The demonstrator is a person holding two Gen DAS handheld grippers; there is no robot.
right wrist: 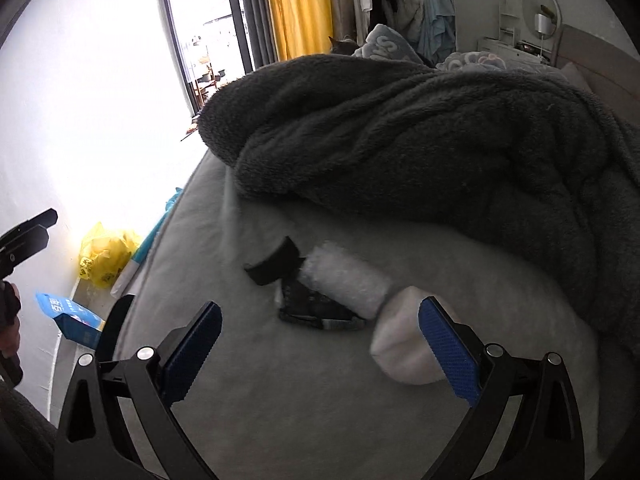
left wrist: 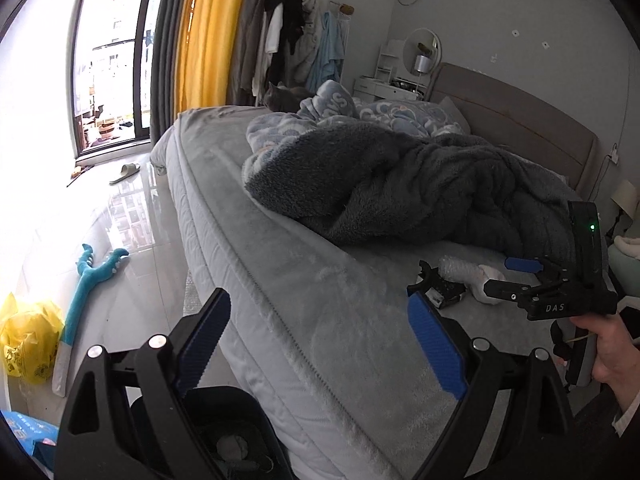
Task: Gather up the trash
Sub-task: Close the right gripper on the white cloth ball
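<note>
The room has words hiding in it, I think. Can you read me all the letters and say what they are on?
"DAS": white letters on the black body of the right gripper.
"S" and more: big pale letters on the blue patterned blanket, only partly readable.
Yellow plastic bag: black printing, too blurred to read.
Blue packet on the floor: white characters, too small and blurred to read.
Nothing else is readable.
</note>
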